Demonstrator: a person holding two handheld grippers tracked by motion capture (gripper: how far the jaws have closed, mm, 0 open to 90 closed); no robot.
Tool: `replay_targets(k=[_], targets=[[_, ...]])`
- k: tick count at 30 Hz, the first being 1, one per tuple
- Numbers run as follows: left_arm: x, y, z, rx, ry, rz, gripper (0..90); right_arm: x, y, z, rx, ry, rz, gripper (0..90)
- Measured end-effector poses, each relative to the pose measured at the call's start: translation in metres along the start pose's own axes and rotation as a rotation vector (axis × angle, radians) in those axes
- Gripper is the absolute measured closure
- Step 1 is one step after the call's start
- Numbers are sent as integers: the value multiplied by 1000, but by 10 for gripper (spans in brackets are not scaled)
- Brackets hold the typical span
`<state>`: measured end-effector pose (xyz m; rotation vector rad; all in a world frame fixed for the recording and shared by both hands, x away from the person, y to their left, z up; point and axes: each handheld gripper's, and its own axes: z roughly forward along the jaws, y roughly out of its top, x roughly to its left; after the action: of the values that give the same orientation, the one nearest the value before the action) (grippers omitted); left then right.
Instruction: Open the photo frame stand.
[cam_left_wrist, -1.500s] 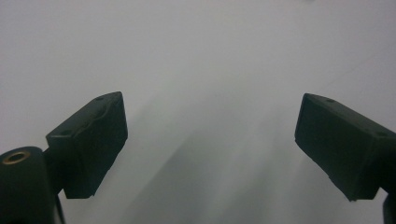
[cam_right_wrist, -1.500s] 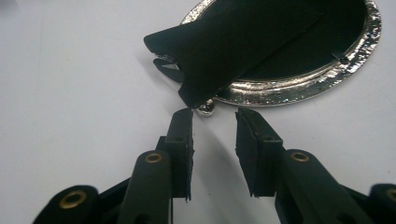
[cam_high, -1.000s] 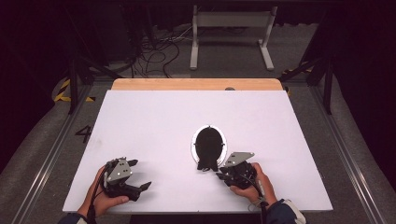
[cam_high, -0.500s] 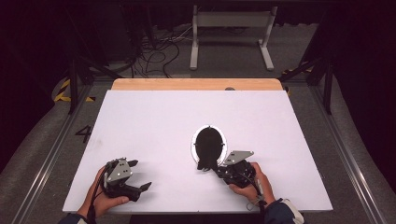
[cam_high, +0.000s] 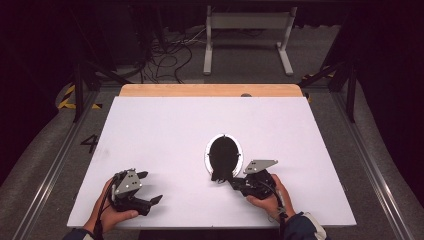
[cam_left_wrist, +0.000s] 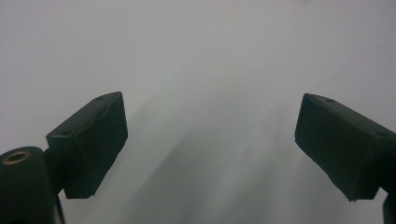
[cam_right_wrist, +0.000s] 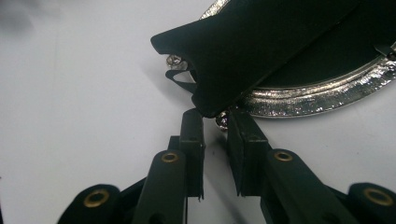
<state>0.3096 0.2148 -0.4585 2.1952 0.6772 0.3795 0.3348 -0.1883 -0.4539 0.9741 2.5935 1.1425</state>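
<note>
- A black oval picture frame with a silver metal rim lies face down at the centre of the white worktop, long axis running up the high view.
- Its black stand flap juts toward the right gripper, just below it; the jaws are narrowed with the flap's tip just above the gap, not visibly pinched.
- The left gripper, lower left, is held apart and empty, well away.

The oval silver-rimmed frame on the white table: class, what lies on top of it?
A black stand flap lies over the oval silver-rimmed frame, lifted at its near tip by the right gripper. What is beneath stays hidden.
</note>
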Motion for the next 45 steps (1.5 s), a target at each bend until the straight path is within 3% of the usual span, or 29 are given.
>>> replay_targets(k=[8,12,18,26,28,30,31,33,34,39,45], targets=[[-1,2,3,4,-6,-5,106,-10,-1,0,-74,100,111,715],[-1,2,5,6,-14,3,106,-12,0,2,-79,127,138,710],[-2,5,9,17,-16,8,106,-22,1,7,-91,238,242,610],[-6,10,15,13,-34,12,106,-28,0,9,-104,292,303,540],[-6,12,17,16,-33,16,106,-30,-1,9,-107,310,344,546],[-6,13,19,14,-36,15,106,-33,-3,9,-106,320,410,617],[-5,15,21,9,-49,9,106,-33,-3,9,-106,320,410,617],[-3,18,25,4,-83,-14,107,-41,-7,10,-124,353,538,647],[-2,19,27,5,-92,-19,108,-42,-8,11,-134,353,554,646],[-3,23,34,19,-106,-12,108,-42,-6,15,-151,358,586,628],[0,35,45,19,-92,-9,113,-44,-3,20,-157,371,595,641]])
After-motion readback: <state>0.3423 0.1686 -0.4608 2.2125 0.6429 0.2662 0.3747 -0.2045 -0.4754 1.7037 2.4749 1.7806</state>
